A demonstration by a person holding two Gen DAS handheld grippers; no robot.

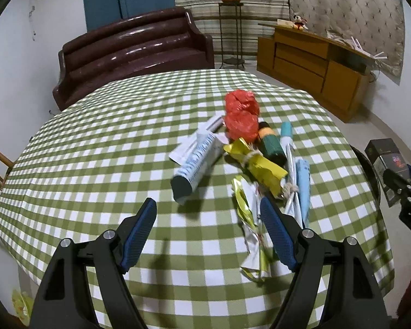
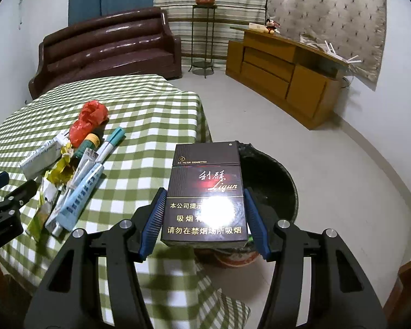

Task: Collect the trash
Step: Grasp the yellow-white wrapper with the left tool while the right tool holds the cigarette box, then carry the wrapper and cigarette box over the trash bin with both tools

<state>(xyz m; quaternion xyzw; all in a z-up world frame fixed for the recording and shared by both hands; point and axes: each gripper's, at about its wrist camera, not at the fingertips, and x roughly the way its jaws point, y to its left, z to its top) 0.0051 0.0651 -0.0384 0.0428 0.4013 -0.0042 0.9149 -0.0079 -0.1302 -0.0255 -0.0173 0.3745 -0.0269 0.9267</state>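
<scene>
Left wrist view: the left gripper is hovering wide open and empty over the table, a crumpled wrapper lying beside its right finger, the trash pile ahead.

Right wrist view: the right gripper is clamping an upright cigarette pack, long axis pointing forward, over the black bin.

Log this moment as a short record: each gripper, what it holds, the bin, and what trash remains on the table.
left gripper: jaws open, empty, above the table
right gripper: jaws shut on cigarette pack
bin: black-lined, on the floor beside the table, behind the pack
remaining trash: red plastic bag, yellow wrapper, toothpaste box, light blue tube
</scene>
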